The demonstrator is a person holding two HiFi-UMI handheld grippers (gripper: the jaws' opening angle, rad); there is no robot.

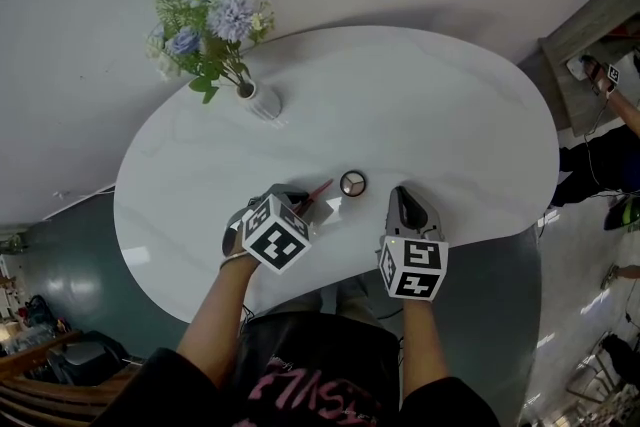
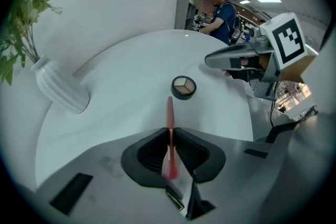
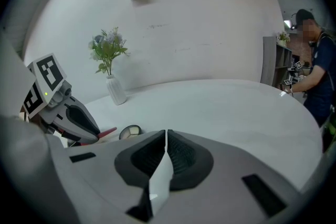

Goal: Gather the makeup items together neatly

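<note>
A slim red makeup stick (image 2: 170,113) is pinched between the pads of my left gripper (image 2: 170,131), and its tip points at a small round eyeshadow compact (image 2: 184,86) lying open on the white table (image 1: 450,115). From the head view, the left gripper (image 1: 300,205) with the red stick (image 1: 320,191) sits just left of the compact (image 1: 352,183). My right gripper (image 1: 405,200) hovers just right of the compact, shut with nothing between its pads. The right gripper view shows its closed jaws (image 3: 166,134), the compact (image 3: 130,131) and the left gripper (image 3: 79,118) at its left.
A white ribbed vase (image 1: 262,102) with purple flowers stands at the table's far left. The table's near edge runs just below both grippers. A person (image 3: 315,71) stands beyond the table's far right end by a shelf.
</note>
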